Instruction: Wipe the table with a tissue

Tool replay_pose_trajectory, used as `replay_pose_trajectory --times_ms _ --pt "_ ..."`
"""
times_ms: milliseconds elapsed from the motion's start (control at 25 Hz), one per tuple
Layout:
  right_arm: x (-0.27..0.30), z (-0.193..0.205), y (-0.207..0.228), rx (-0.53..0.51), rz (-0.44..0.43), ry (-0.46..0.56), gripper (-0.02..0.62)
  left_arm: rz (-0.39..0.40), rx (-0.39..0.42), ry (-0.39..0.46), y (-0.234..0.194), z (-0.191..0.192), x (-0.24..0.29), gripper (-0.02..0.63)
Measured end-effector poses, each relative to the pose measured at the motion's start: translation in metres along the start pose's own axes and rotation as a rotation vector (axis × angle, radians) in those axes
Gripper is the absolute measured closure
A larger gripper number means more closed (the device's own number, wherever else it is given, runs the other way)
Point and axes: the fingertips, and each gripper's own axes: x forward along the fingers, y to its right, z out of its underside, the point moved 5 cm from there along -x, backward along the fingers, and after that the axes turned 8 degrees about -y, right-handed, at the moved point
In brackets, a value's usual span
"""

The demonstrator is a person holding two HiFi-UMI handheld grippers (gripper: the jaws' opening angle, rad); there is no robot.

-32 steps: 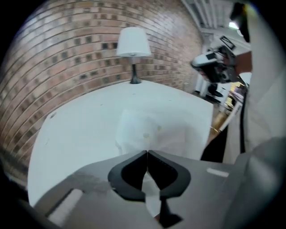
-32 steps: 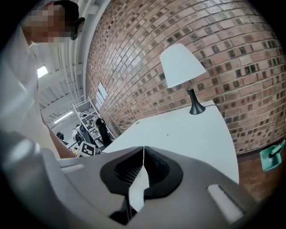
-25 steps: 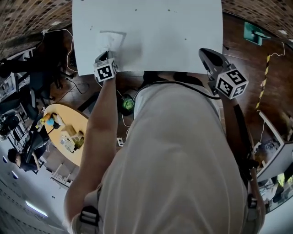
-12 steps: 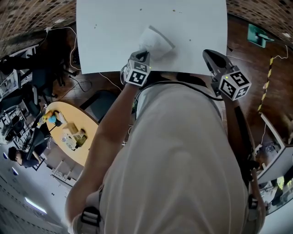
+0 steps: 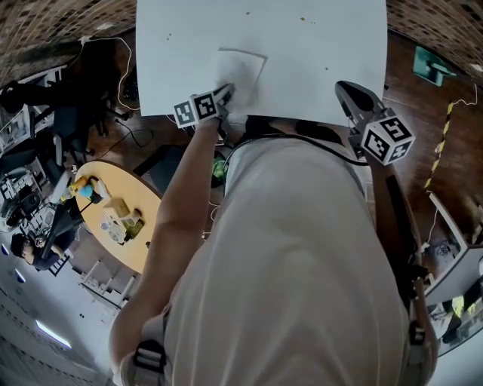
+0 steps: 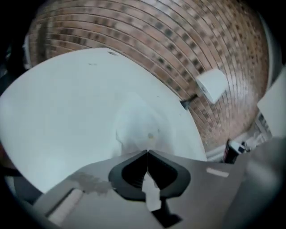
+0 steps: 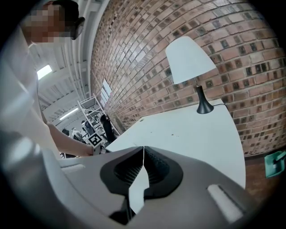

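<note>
The left hand-held gripper [image 5: 226, 92], jaws pressed together, pinches the tissue [image 5: 241, 69] lying flat at the counter's [image 5: 317, 60] 6 o'clock edge, while the right hand-held gripper [image 5: 347, 92], jaws together on nothing, hangs at the tissue's 3 o'clock.

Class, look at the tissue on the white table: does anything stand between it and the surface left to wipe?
Nothing visible blocks it. The left tool is shut on the tissue, and the table beyond it is bare apart from small specks. A lamp stands at a far corner.
</note>
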Motion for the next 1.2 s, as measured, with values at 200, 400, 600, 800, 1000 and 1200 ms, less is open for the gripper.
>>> replay_pose_trajectory --times_ms 200,400,600,800,1000,1200 --pt "0.002 0.003 -0.006 0.015 0.017 0.001 0.584 -0.184 -0.167 0.196 -0.074 -0.04 -0.051 0.596" --pt "0.001 0.006 -0.01 0.03 0.037 0.011 0.586 -0.371 0.182 0.081 -0.052 -0.054 -0.041 0.595" --pt "0.0 0.007 -0.01 0.038 0.045 0.023 0.586 -0.342 0.613 -0.122 0.011 -0.023 0.012 0.595" --pt "-0.003 0.011 -0.007 0.047 0.046 0.03 0.586 -0.213 0.889 -0.25 0.071 0.027 0.05 0.595" --pt "-0.011 0.012 -0.001 0.05 0.045 0.046 0.585 0.014 0.664 -0.347 0.099 0.042 0.051 0.595" --pt "-0.017 0.013 0.008 0.052 0.047 0.059 0.586 0.338 0.374 -0.33 0.134 0.037 0.028 0.595"
